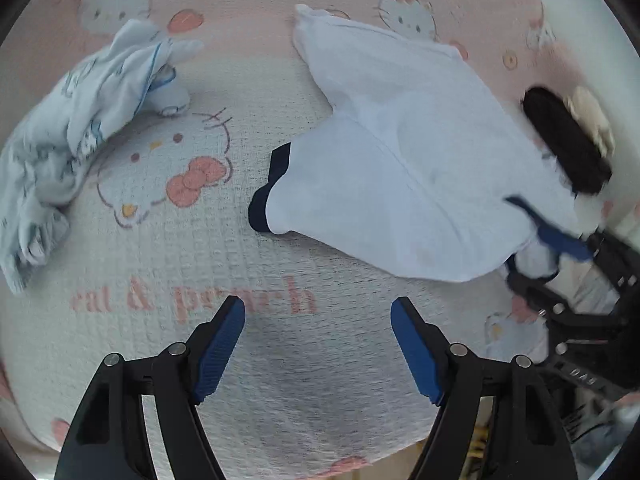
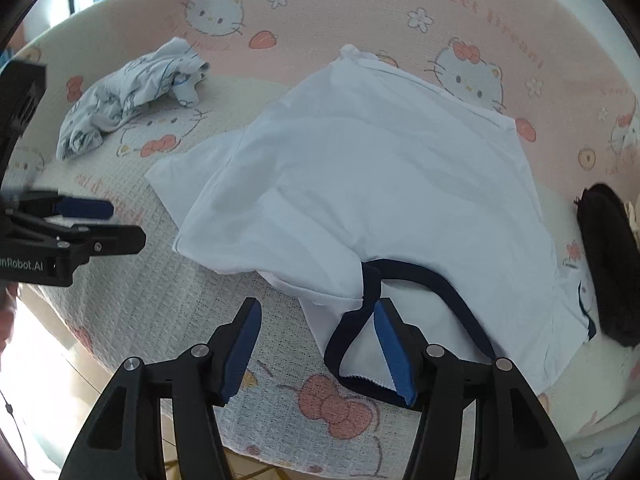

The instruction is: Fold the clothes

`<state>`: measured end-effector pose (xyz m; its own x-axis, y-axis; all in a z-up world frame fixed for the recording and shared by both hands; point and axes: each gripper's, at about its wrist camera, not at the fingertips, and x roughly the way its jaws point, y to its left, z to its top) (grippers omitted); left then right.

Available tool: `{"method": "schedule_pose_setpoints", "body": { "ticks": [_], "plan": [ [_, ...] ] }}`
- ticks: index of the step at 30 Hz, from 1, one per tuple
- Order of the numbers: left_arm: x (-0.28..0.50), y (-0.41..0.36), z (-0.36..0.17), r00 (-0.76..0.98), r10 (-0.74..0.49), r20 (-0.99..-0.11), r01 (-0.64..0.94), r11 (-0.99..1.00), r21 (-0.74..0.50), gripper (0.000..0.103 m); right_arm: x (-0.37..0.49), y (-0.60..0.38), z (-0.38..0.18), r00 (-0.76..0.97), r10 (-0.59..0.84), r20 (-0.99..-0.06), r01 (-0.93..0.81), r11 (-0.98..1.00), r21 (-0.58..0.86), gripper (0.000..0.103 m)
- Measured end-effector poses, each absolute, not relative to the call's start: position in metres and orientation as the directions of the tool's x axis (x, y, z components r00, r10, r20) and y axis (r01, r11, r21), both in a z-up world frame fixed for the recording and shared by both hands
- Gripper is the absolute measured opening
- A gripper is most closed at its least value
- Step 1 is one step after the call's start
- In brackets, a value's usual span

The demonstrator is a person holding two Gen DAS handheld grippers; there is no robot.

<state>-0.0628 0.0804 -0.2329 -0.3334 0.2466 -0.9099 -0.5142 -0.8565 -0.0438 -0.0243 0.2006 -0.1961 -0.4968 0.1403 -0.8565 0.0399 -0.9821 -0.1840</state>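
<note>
Where the waffle-textured pink and cream cat-print bedspread (image 2: 168, 304) covers the bed, a white T-shirt with navy trim (image 2: 360, 184) is laid partly folded at its middle. A crumpled pale blue printed garment (image 2: 132, 96) is seen well apart, further back. The left gripper (image 1: 318, 344) is held with fingers spread over bare bedspread. The right gripper (image 2: 318, 346) is spread, nothing pinched, the navy neckband (image 2: 420, 276) lying beside one finger. No containers are noted.
</note>
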Motion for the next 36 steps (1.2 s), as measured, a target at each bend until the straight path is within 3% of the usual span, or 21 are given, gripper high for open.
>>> {"method": "schedule_pose_setpoints", "body": {
  "ticks": [3,6,10,16,24,30,36],
  "plan": [
    [-0.048,0.099,-0.237,-0.487,0.107,-0.867,-0.628,-0.733,0.262,0.074,-0.018,0.186,-0.203,-0.534,0.237,-0.812,0.147,-0.92,-0.365,0.058],
    [-0.03,0.112,-0.244,-0.66,0.032,-0.751,-0.638,-0.552,0.537,0.074,-0.014,0.18,-0.211,-0.563,0.304,-0.769,0.196,-0.854,-0.482,0.058],
    [-0.007,0.121,-0.254,-0.788,0.083,-0.611,-0.603,-0.309,0.735,0.074,-0.014,0.177,-0.223,-0.6,0.379,-0.705,0.242,-0.754,-0.611,0.058],
    [0.004,0.133,-0.267,-0.8,0.174,-0.574,-0.595,-0.103,0.797,0.074,-0.001,0.156,-0.244,-0.722,0.417,-0.552,0.344,-0.476,-0.809,0.058],
    [-0.021,0.145,-0.263,-0.819,0.222,-0.529,-0.54,0.009,0.841,0.074,0.004,0.143,-0.263,-0.831,0.364,-0.421,0.357,-0.23,-0.905,0.058],
    [-0.02,0.141,-0.272,-0.83,0.258,-0.495,-0.455,0.201,0.867,0.074,-0.003,0.142,-0.256,-0.823,0.375,-0.426,0.357,-0.243,-0.902,0.058],
    [-0.025,0.151,-0.278,-0.846,0.335,-0.415,-0.354,0.229,0.907,0.074,-0.003,0.138,-0.259,-0.845,0.365,-0.392,0.344,-0.191,-0.919,0.058]
  ]
}}
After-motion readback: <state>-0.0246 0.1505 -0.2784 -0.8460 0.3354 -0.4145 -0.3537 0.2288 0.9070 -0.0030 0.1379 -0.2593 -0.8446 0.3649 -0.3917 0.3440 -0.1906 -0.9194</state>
